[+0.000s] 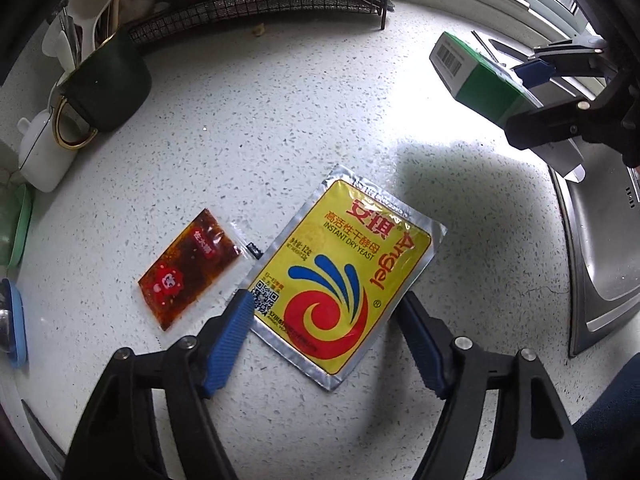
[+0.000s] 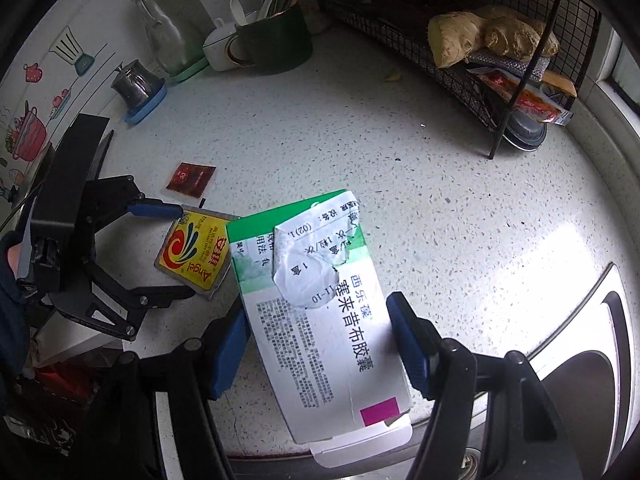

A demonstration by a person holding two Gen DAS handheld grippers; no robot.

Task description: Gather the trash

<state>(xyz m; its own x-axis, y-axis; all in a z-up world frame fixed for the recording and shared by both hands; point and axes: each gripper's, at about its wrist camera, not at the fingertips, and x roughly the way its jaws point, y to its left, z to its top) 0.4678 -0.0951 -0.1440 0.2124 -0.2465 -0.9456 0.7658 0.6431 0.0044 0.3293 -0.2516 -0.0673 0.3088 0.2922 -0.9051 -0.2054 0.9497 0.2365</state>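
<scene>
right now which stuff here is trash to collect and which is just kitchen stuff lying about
Trash for the job:
- yeast packet, between the left gripper fingers
- red sauce sachet
- medicine box, held in the right gripper

Just lying about:
- green utensil mug
- wire rack with ginger
- glass bottle
- sink

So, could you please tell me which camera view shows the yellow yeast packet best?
The left wrist view: the yeast packet lies whole and readable on the counter. In the right wrist view it is smaller, partly hidden behind the medicine box.
</scene>
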